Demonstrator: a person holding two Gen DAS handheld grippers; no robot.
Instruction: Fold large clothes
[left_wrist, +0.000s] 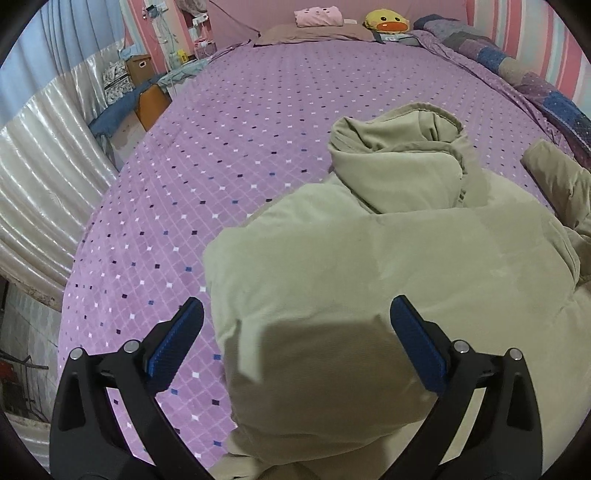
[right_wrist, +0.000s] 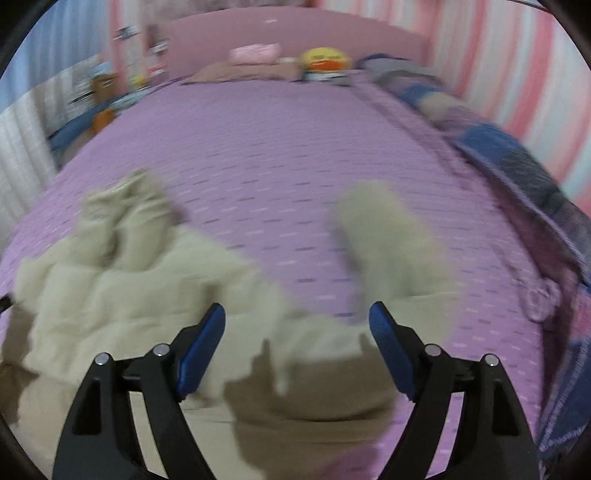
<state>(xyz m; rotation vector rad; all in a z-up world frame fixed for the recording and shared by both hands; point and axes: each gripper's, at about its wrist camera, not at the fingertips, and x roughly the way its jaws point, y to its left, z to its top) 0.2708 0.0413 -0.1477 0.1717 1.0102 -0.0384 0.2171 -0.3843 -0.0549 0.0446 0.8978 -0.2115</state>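
Note:
A large beige padded jacket lies crumpled on the purple bedspread. Its hood bunches up at the far side and one sleeve stretches right. My left gripper is open, its blue pads straddling the jacket's near left edge from above. The right wrist view is motion-blurred. There the jacket lies left and the sleeve runs ahead. My right gripper is open and empty above the jacket's near part.
Pillows, a pink cushion and a yellow duck toy sit at the headboard. A patchwork quilt runs along the bed's right side by the striped wall. The bed's left edge drops to a blue bench and curtains.

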